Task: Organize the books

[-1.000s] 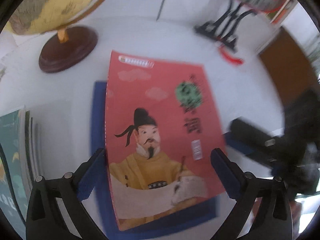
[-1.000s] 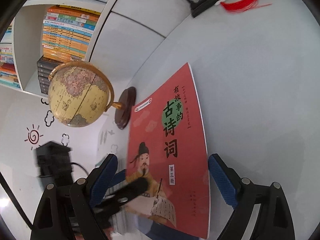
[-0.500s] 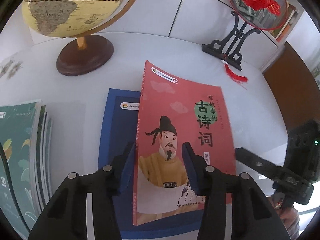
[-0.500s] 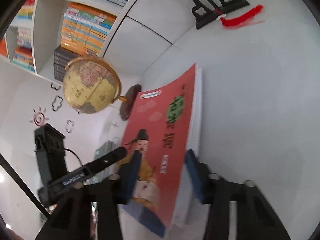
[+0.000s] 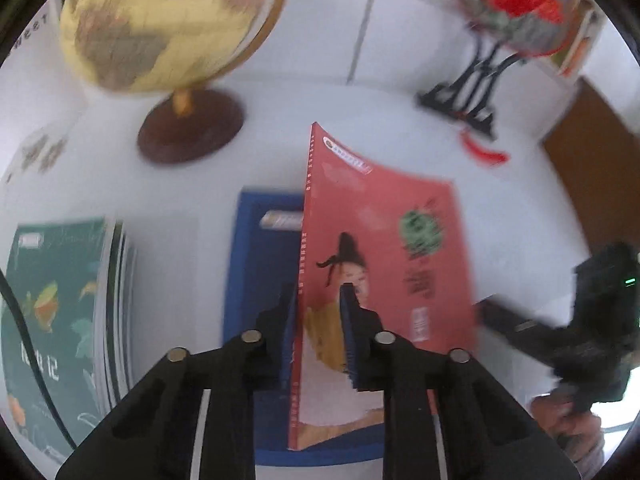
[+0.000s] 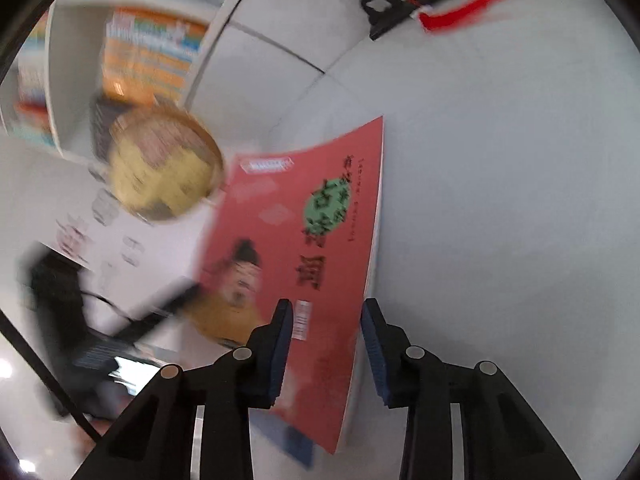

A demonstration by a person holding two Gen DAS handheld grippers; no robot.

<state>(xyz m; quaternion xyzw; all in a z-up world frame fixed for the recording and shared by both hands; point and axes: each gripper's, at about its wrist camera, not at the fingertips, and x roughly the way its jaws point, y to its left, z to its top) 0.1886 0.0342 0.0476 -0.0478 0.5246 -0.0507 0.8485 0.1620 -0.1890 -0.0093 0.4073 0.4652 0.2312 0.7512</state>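
Your left gripper [image 5: 318, 320] pinches the thin, floppy red book [image 5: 384, 264] at its spine edge while your right gripper [image 6: 326, 344] has its jaws narrowed around the free edge, so support both sides or it will sag.

Not much I can read here, both feeds are smeared. On the left wrist view, the wall at eleven o'clock carries dark letters [image 5: 33, 31] that look like "weet", cut off by the lens rim. The green book [image 5: 52, 320] at eight o'clock shows pale characters on its cover; I can only make out "记". The red book [image 6: 304, 264] has big dark characters under a green circle, too blurred to read in either view.
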